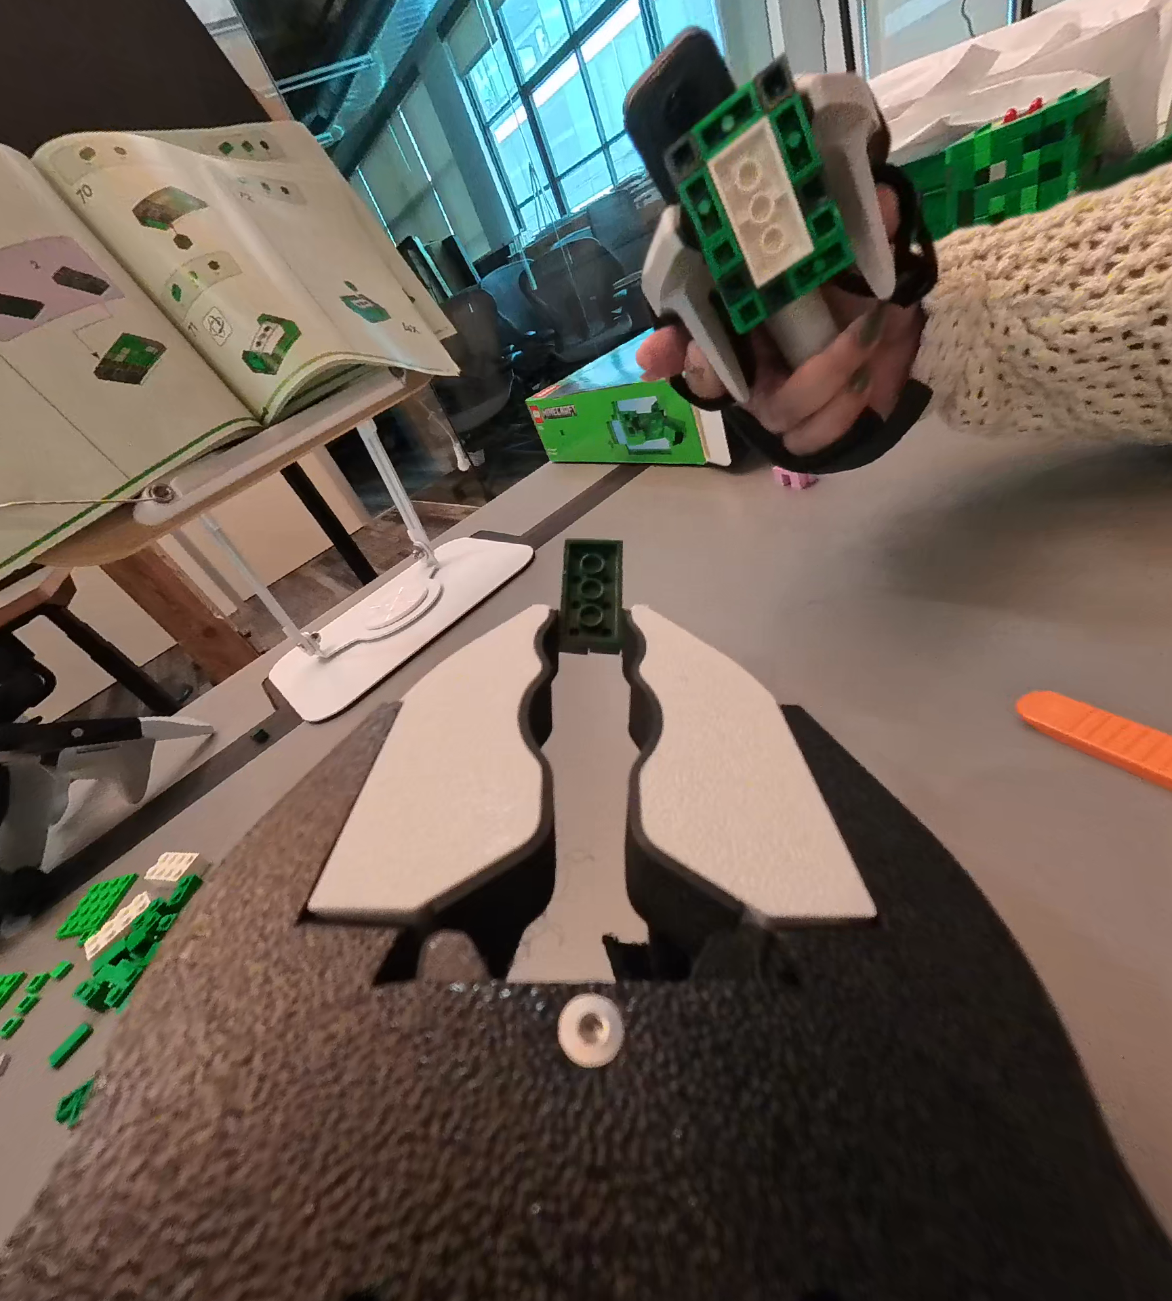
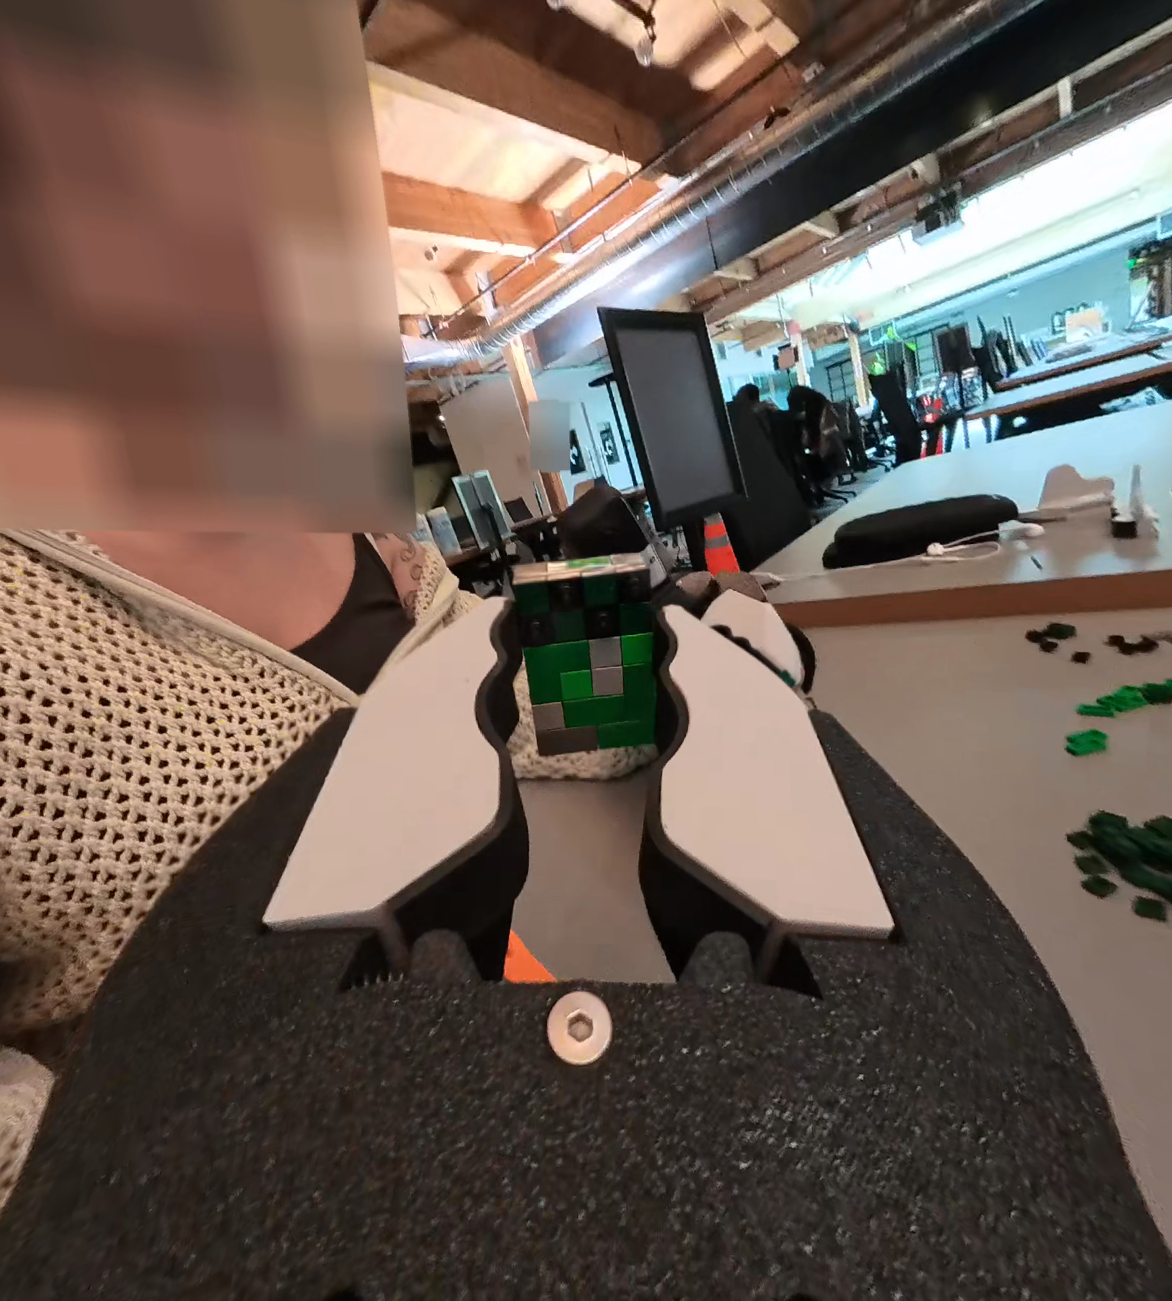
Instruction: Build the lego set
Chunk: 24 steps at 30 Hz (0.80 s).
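My left gripper [image 1: 590, 623] is shut on a dark green two-by-four brick [image 1: 591, 584], held by its lower end with its hollow underside facing the camera, above the grey table [image 1: 921, 633]. My right gripper [image 2: 586, 626] is shut on a small block assembly [image 2: 590, 676] of green, grey and black tiles. In the left wrist view the right gripper [image 1: 766, 239] is raised at the upper right, and the assembly [image 1: 755, 190] shows a white plate framed in green, facing the dark green brick. The left gripper's fingers [image 2: 745, 619] show just behind the assembly.
An open instruction book [image 1: 146, 281] rests on a white stand [image 1: 386, 633] at left. A green set box [image 1: 625, 422] lies far back. An orange brick separator [image 1: 1132, 753] lies at right. Loose green and white pieces [image 1: 111, 936] lie at left, also [image 2: 1167, 866]. A large green build [image 1: 1033, 162] stands behind. There is about 12 centimetres between the tips of the two grippers. About 15 centimetres separates my left fingertips from the orange brick separator [image 1: 1132, 753].
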{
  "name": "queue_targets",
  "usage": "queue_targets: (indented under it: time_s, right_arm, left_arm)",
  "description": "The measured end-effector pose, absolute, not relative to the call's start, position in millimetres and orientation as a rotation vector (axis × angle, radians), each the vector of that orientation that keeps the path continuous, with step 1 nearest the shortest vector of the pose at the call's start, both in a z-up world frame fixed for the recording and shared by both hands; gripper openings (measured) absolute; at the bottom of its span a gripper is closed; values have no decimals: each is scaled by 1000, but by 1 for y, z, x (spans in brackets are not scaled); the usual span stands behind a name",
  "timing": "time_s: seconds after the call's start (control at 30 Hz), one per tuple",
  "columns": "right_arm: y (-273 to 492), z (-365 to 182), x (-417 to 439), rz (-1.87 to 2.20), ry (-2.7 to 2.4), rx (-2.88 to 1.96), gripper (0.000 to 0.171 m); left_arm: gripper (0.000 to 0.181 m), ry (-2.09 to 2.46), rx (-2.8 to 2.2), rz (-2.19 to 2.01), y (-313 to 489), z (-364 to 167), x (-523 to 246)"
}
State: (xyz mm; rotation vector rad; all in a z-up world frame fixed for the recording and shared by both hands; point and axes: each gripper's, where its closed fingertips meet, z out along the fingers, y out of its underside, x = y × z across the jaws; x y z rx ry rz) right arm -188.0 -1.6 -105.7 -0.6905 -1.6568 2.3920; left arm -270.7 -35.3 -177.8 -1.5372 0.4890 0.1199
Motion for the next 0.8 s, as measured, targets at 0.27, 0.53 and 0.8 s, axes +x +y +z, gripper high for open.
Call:
queue_targets:
  time_s: [0.27, 0.53, 0.8]
  right_arm:
    - [5, -97, -184, 2431, -1596, -656, 35]
    - [7, -98, -181, 2434, -1610, -678, 35]
    - [-5, -113, -185, 2037, -1847, -711, 35]
  left_arm:
    - [17, 508, -1520, 126, -37, -176, -267]
    - [17, 499, -1509, 132, -38, -175, -270]
    - [17, 512, -1513, 155, -37, -177, -270]
